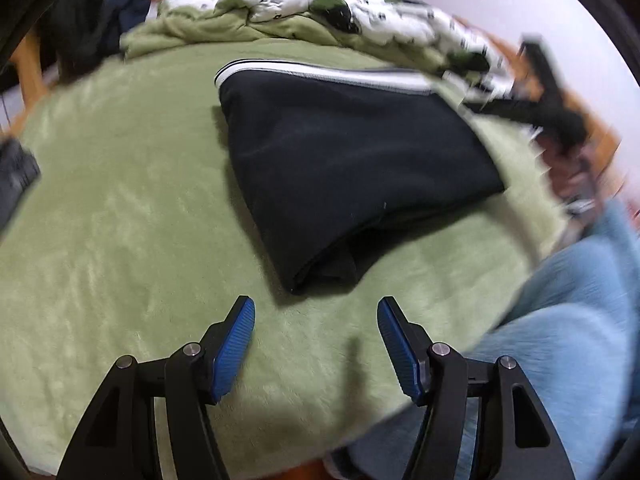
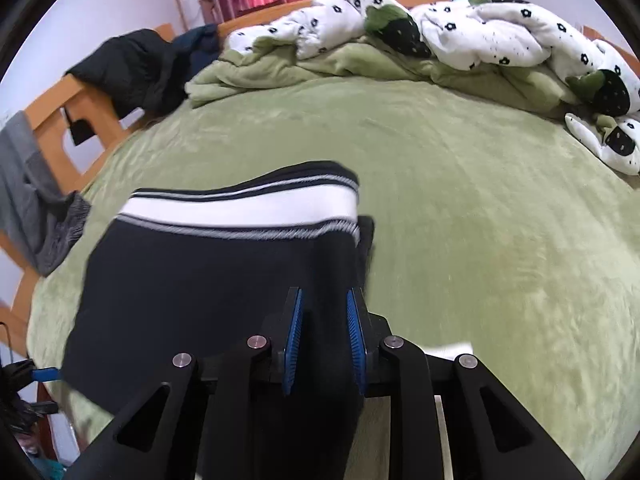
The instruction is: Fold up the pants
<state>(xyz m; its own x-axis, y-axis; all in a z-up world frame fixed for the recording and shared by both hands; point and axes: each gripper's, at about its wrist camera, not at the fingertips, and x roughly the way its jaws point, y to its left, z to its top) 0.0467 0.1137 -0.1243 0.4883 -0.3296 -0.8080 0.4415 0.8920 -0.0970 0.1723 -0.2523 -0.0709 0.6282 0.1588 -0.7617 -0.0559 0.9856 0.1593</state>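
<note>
The black pants (image 1: pixel 344 168) lie folded on the green blanket (image 1: pixel 120 208), their white-striped waistband (image 1: pixel 320 72) at the far side. My left gripper (image 1: pixel 316 312) is open and empty, just in front of the pants' near folded corner. In the right wrist view the pants (image 2: pixel 208 280) fill the lower left, with the striped waistband (image 2: pixel 240 208) raised. My right gripper (image 2: pixel 323 300) is shut on the black fabric at the pants' right edge. The right gripper also shows, blurred, in the left wrist view (image 1: pixel 556 120).
A rumpled white flowered quilt (image 2: pixel 500 36) and bunched green blanket lie at the head of the bed. Dark clothes (image 2: pixel 136 68) hang on the wooden bed frame (image 2: pixel 60 120) at left, with a grey garment (image 2: pixel 36 208) below. A light-blue sleeve (image 1: pixel 572 320) is at right.
</note>
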